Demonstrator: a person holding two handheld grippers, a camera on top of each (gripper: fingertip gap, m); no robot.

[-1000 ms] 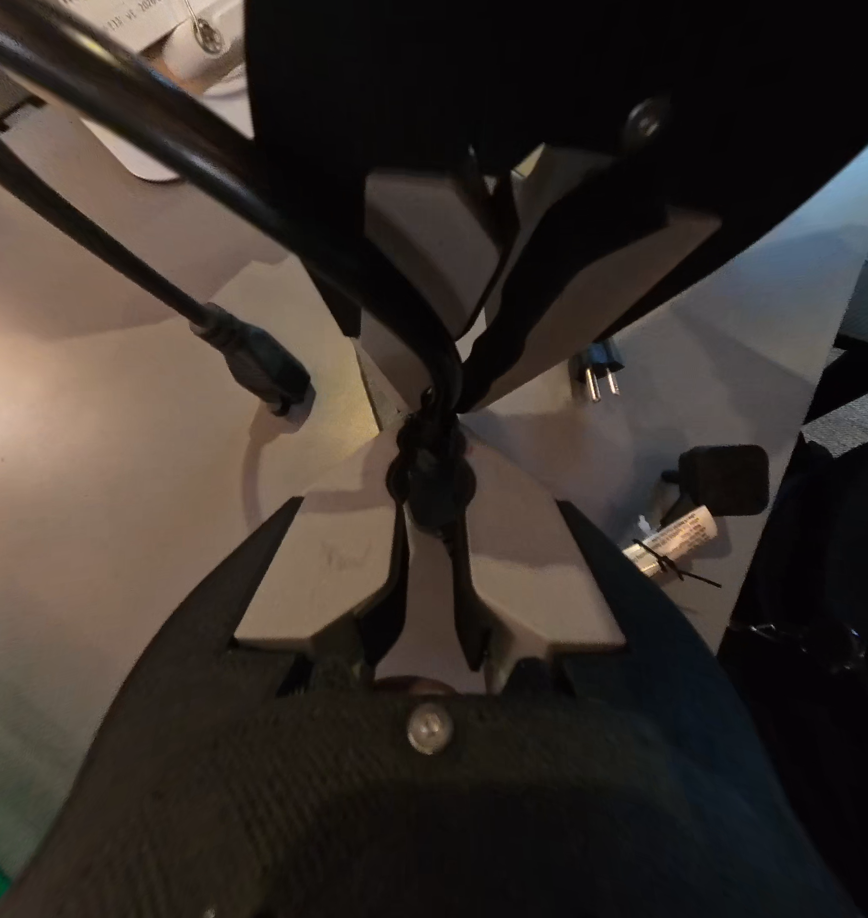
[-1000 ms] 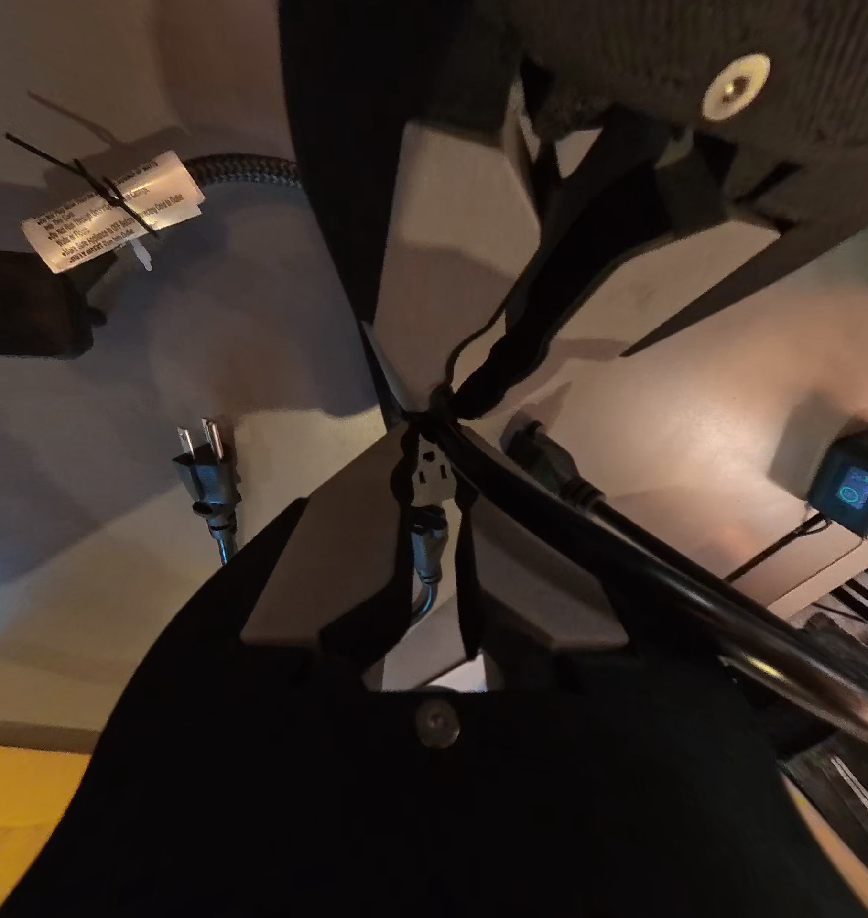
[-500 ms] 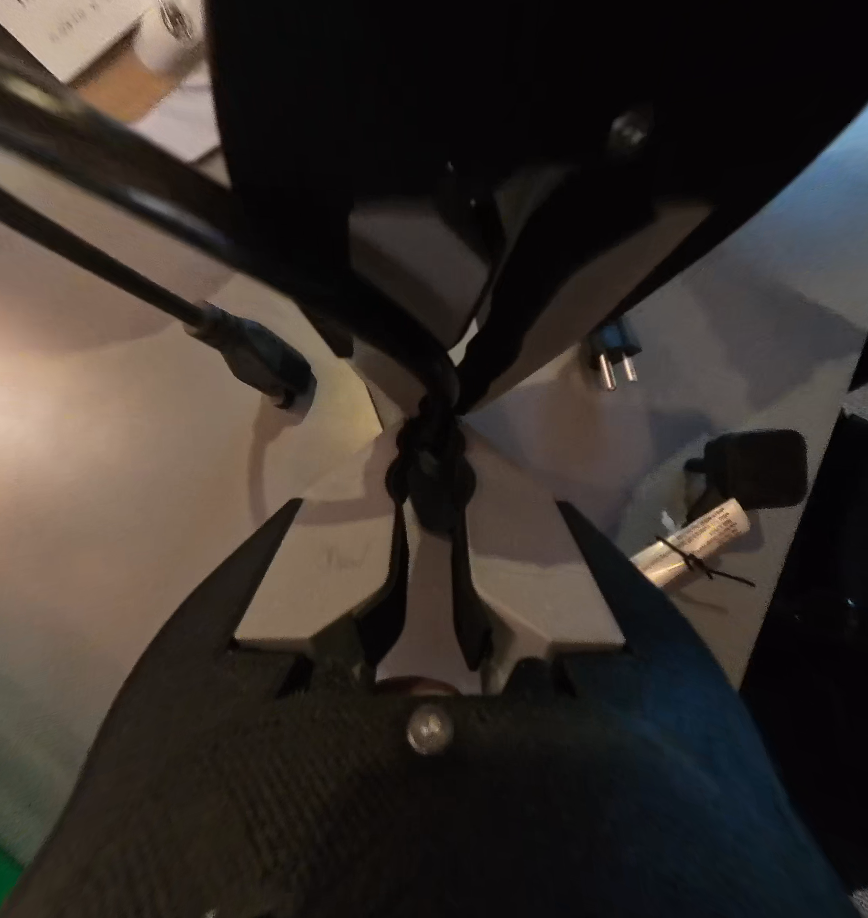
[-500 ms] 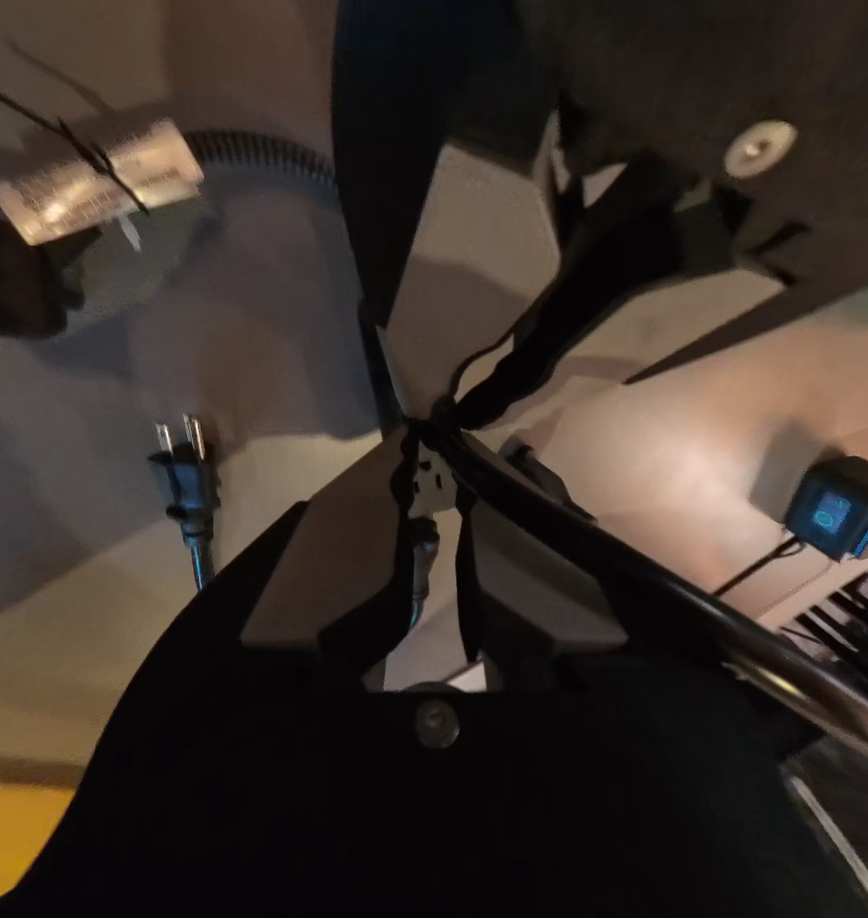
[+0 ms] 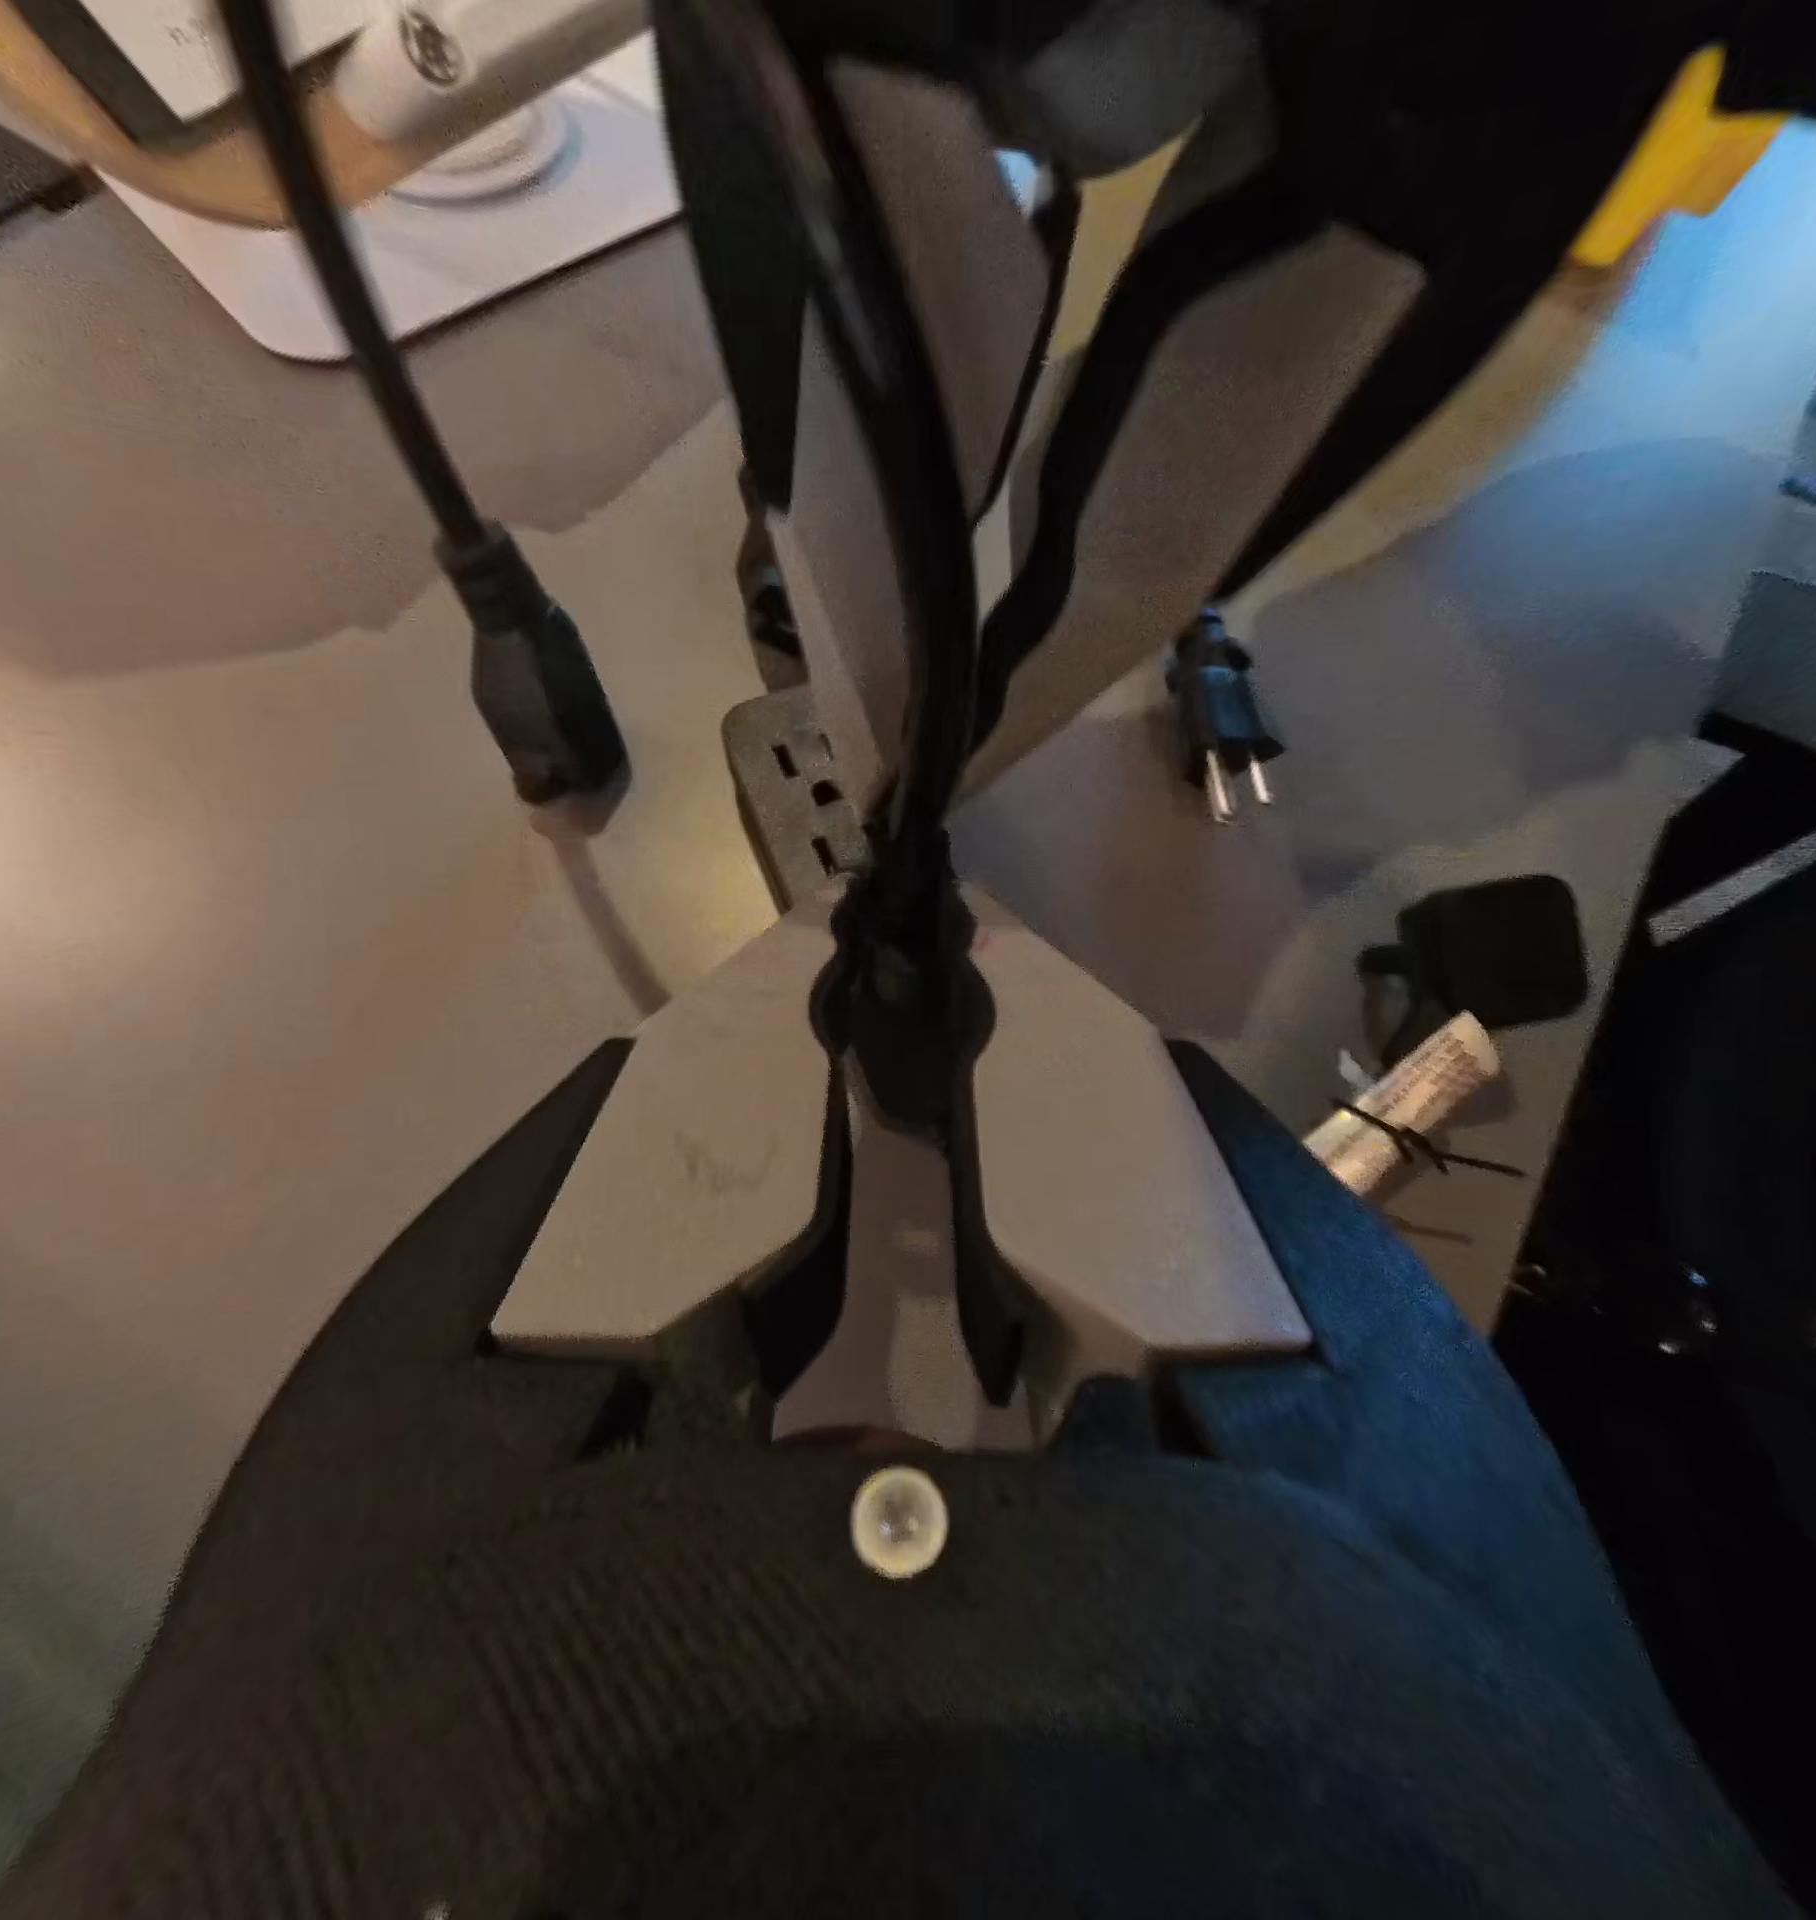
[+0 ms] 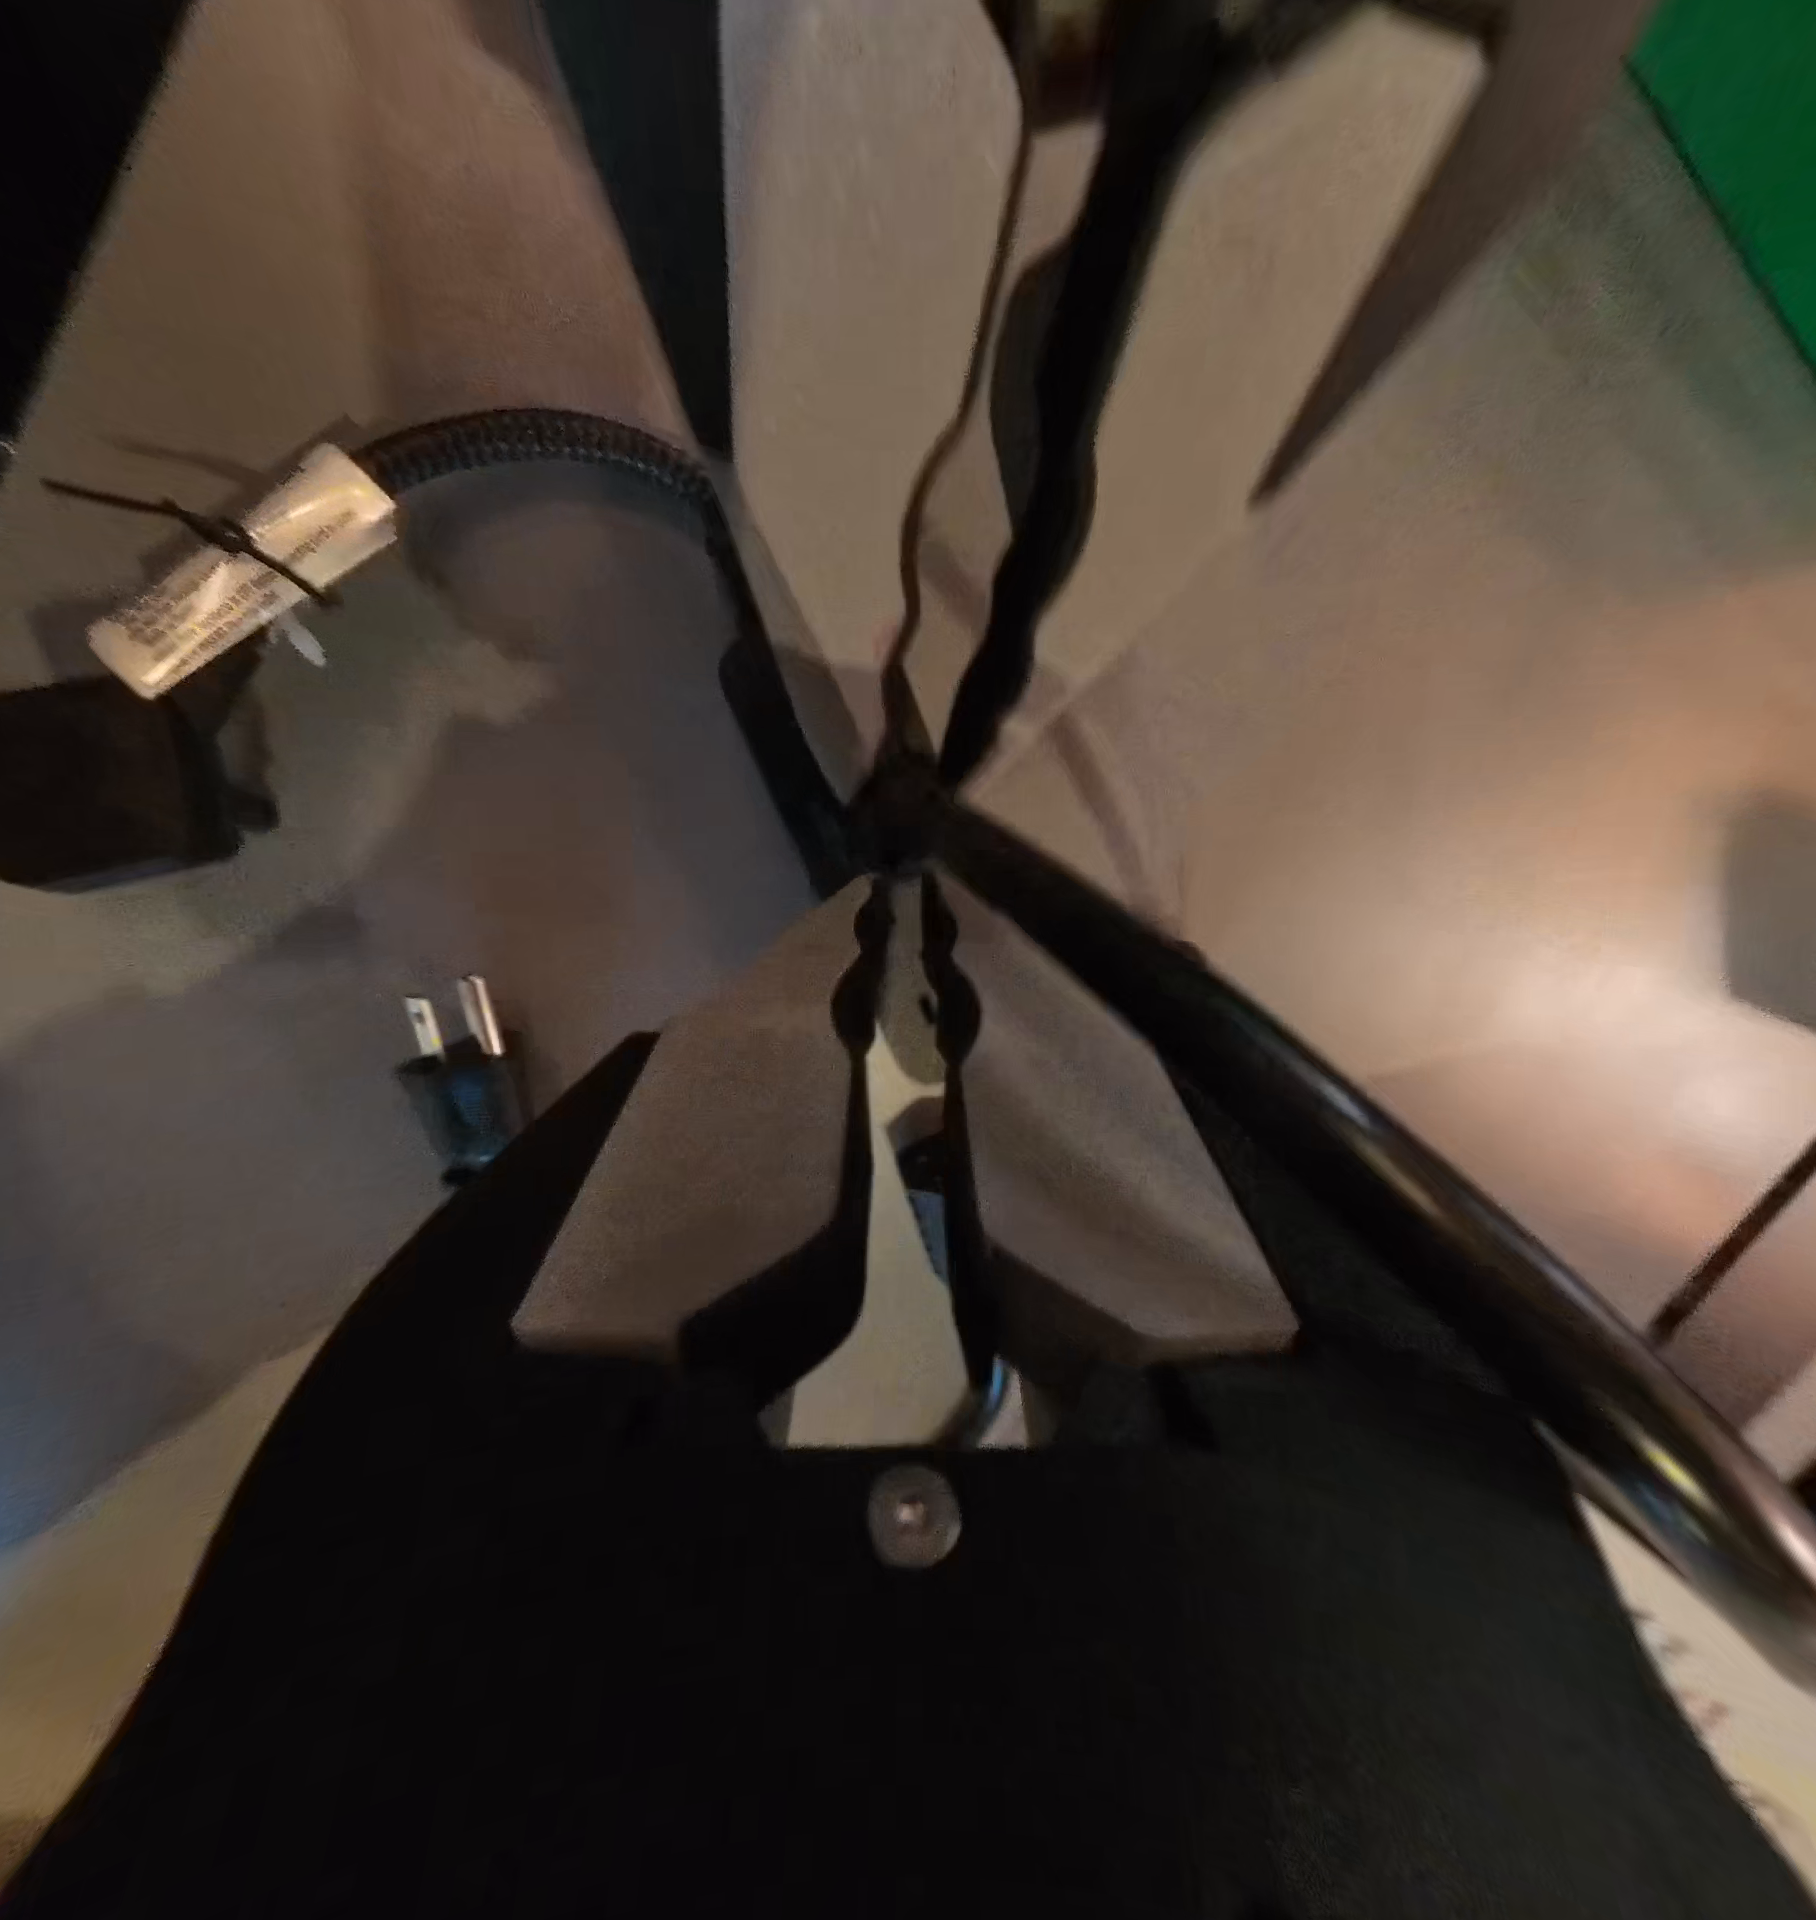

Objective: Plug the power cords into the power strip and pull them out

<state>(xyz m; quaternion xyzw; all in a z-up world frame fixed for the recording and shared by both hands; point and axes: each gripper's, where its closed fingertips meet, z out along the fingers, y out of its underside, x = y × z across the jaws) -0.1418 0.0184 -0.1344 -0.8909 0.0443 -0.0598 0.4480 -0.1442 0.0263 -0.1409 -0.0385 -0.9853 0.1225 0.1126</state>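
Observation:
In the left wrist view my left gripper (image 5: 899, 925) is shut on a black plug (image 5: 899, 997) whose thick black cord (image 5: 914, 582) runs up and away. The grey power strip (image 5: 792, 790) lies just beyond the fingertips with empty sockets showing. My right gripper (image 5: 919, 821) comes in from the top and meets the left one tip to tip. In the right wrist view my right gripper (image 6: 899, 883) has its tips together right at the dark plug (image 6: 899, 821), and the cord (image 6: 1247, 1060) passes its right finger. I cannot tell if its tips pinch the plug.
A second black plug (image 5: 535, 686) sits left of the strip. A loose pronged plug (image 5: 1221, 717) lies on the pale table (image 5: 208, 1039), also in the right wrist view (image 6: 457, 1081). A black adapter (image 5: 1486, 956) with a tagged braided cable (image 6: 540, 447) lies nearby. A white stand base (image 5: 447, 229) is at the back. My left and right fingertips are right by each other.
Both grippers have tilted and shifted together with the plug; the cord now runs up instead of off to the left. The right gripper's jaws have narrowed. More of the strip's sockets show.

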